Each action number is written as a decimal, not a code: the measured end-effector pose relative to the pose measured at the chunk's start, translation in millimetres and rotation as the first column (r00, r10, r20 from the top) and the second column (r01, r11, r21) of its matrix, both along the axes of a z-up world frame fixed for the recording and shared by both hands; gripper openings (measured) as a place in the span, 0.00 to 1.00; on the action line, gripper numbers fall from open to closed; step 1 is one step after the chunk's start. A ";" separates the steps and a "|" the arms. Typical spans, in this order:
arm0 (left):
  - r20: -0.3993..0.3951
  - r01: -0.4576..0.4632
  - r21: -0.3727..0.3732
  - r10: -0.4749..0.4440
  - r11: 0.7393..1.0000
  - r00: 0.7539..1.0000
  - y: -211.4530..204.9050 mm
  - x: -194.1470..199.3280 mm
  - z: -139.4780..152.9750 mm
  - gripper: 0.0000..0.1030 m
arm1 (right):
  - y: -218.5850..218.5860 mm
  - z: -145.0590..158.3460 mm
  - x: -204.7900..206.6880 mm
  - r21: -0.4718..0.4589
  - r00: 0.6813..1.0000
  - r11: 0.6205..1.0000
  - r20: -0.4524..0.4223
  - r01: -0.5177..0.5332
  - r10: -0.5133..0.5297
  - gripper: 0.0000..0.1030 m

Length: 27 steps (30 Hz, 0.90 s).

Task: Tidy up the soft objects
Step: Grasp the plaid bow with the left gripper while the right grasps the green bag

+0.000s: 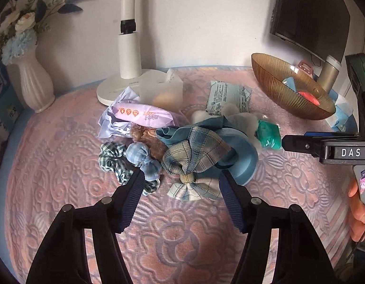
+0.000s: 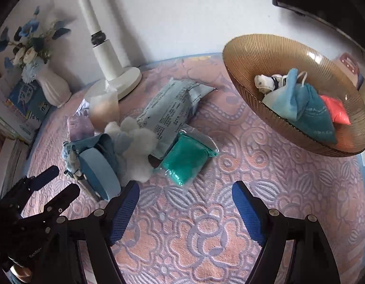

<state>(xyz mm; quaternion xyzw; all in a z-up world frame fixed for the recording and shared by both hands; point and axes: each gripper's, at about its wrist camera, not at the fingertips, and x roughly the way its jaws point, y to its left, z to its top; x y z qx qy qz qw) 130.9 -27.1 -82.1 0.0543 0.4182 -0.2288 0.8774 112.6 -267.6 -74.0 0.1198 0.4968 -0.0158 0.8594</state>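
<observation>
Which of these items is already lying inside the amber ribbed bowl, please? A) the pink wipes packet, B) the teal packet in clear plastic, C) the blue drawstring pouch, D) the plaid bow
C: the right wrist view shows the blue drawstring pouch resting in the amber ribbed bowl beside an orange-red packet, while the teal packet, plaid bow and pink wipes packet lie on the tablecloth.

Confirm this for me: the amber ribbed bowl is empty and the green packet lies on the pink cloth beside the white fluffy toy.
Not quite. The amber ribbed bowl is not empty: the right wrist view shows a blue drawstring pouch and a red packet inside. The green packet does lie beside the white fluffy toy.
</observation>
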 end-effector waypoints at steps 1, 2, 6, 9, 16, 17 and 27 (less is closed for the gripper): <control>-0.019 -0.003 -0.025 0.003 1.000 1.000 1.8 4.9 -2.5 0.61 | -6.1 -4.1 3.9 0.016 0.999 0.999 -0.016 0.032 -0.032 0.78; -0.035 -0.008 -0.047 0.007 0.999 0.999 3.0 9.3 -4.6 0.61 | -11.3 -6.7 7.3 0.027 0.998 0.998 -0.027 0.059 -0.059 0.77; -0.043 -0.019 -0.089 0.015 0.996 0.999 6.7 15.9 -9.6 0.60 | -21.5 -17.6 21.4 0.127 0.994 0.987 -0.063 0.099 -0.091 0.64; -0.039 -0.023 -0.098 0.019 0.995 0.999 6.7 16.9 -12.3 0.60 | -17.9 -23.0 28.3 0.143 0.993 0.984 -0.071 0.104 -0.094 0.63; -0.043 -0.036 -0.126 0.030 0.991 0.999 9.4 20.4 -15.9 0.50 | 4.5 -34.4 52.8 0.064 0.991 0.990 -0.054 0.124 -0.121 0.61; -0.045 -0.027 -0.127 0.021 0.992 0.999 10.0 19.8 -15.6 0.42 | 8.6 -35.0 54.3 0.030 0.992 0.993 -0.045 0.116 -0.115 0.57; -0.016 0.043 -0.181 -0.046 0.983 0.999 23.7 -17.1 8.1 0.21 | 11.8 -28.6 23.2 -0.035 1.000 0.999 0.017 -0.005 0.005 0.39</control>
